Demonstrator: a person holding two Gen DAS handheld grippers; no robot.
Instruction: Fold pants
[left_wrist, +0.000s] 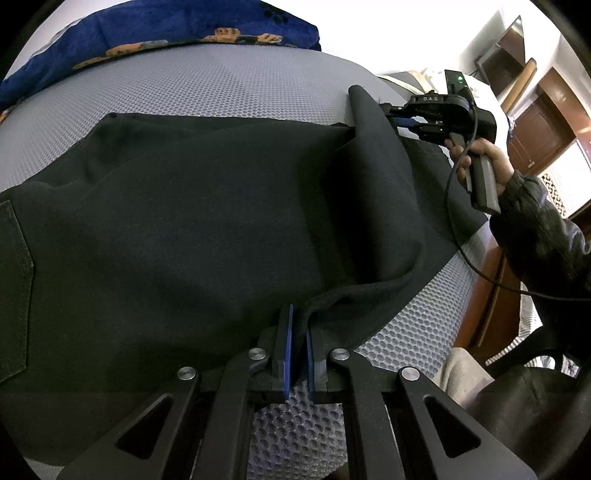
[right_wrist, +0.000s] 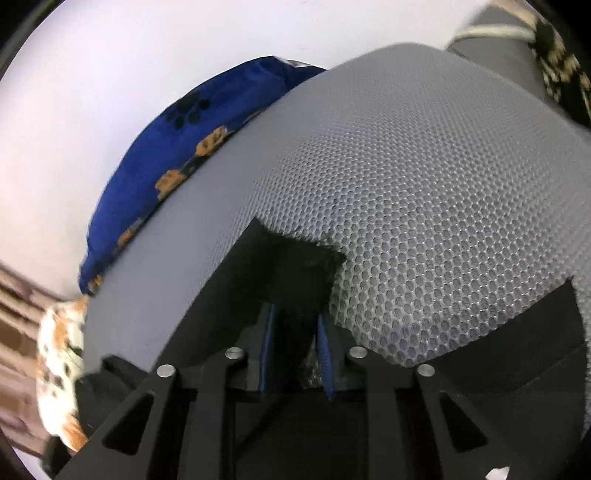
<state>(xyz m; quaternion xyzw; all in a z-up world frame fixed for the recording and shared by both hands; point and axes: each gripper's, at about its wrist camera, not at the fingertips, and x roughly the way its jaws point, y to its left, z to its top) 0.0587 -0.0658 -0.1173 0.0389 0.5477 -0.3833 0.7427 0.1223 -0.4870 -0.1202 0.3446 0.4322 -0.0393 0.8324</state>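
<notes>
Left wrist view shows the black pants (left_wrist: 207, 221) spread over the grey mesh-covered bed (left_wrist: 221, 88), a blue paw-print blanket (left_wrist: 155, 37) beyond; the left hand-held gripper (left_wrist: 298, 343) pinches the near hem edge, pads pressed on cloth; across the fabric the right hand-held gripper (left_wrist: 388, 110) nips a raised corner, its jaws tight on that dark cloth in its own view; I'd judge a fold is mid-way; next, both ends want carrying over together, level, so the edges meet.
</notes>
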